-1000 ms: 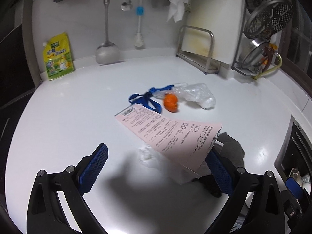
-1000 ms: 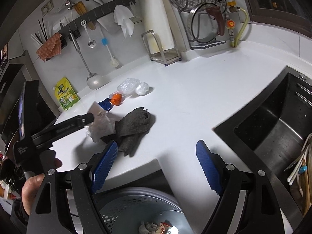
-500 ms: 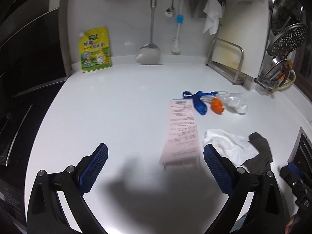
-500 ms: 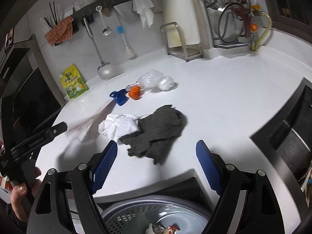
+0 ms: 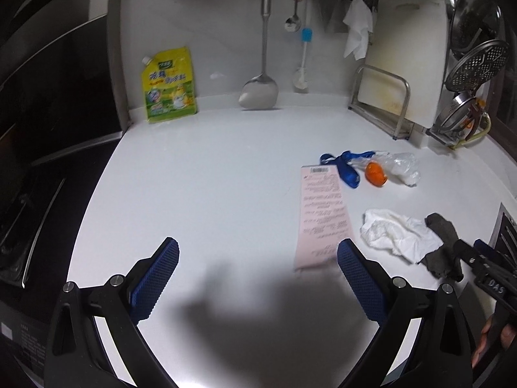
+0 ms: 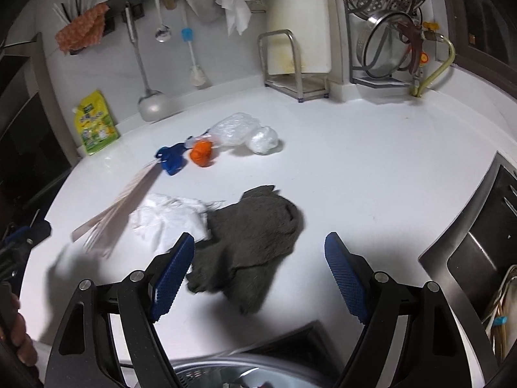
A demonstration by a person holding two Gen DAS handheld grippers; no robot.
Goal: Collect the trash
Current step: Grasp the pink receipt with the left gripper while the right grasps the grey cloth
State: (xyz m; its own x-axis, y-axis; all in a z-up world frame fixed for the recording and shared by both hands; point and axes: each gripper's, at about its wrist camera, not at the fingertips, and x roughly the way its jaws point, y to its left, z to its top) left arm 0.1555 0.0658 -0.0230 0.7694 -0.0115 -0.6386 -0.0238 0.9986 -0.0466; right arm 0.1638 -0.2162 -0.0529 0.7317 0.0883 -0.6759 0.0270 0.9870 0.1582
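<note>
left hand-held gripper jaws apart, empty; pink receipt by its right pad, blurred and tilted off the white surface. right hand-held gripper also apart, above the grey cloth; white tissue touches the cloth. probable step: pick the receipt. pinch its near end, pads square across, low. basket sits below the edge. receipt print unreadable; yellow pouch lettering too small.
</note>
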